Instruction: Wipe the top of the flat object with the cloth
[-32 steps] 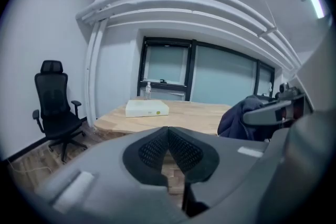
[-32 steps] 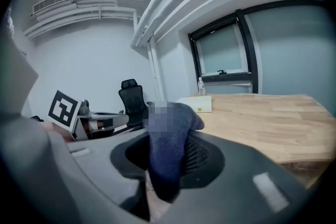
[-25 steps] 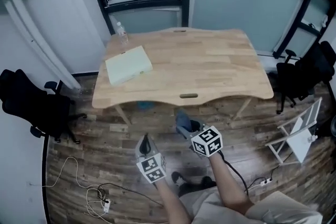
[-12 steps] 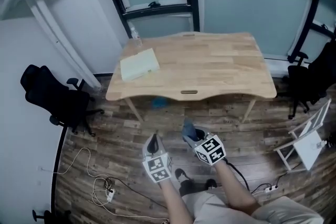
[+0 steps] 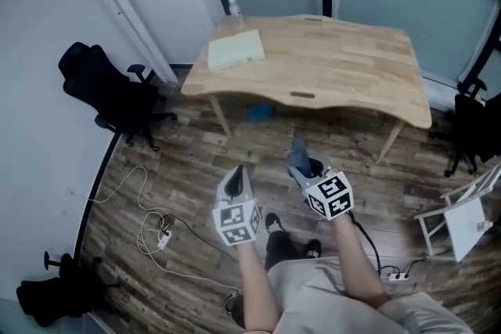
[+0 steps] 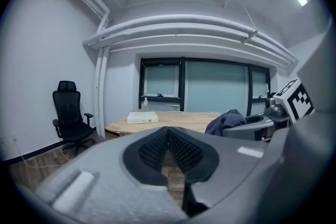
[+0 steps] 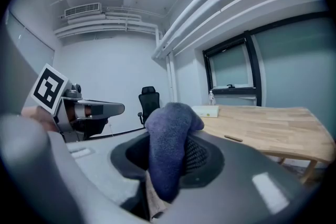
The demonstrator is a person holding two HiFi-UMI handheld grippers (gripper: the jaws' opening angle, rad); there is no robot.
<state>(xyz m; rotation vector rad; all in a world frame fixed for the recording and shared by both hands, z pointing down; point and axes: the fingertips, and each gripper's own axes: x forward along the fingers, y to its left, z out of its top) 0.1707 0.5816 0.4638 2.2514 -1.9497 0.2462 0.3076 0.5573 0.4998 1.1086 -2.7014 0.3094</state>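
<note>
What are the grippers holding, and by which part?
The right gripper pinches the blue cloth low down, bunched end poking out. The left gripper is shut, empty.

Left gripper (image 5: 238,177) and right gripper (image 5: 302,165): grey moulded bodies, black ribbed pads (image 6: 153,150), white cubes (image 5: 237,224) bearing black square markers, black cable (image 5: 365,237) off the right unit; operator wears beige trousers (image 5: 329,299) and dark shoes (image 5: 272,224).

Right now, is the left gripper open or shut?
Shut. In the left gripper view, the left gripper has its two dark pads meeting at the tips, with nothing between them.
</note>
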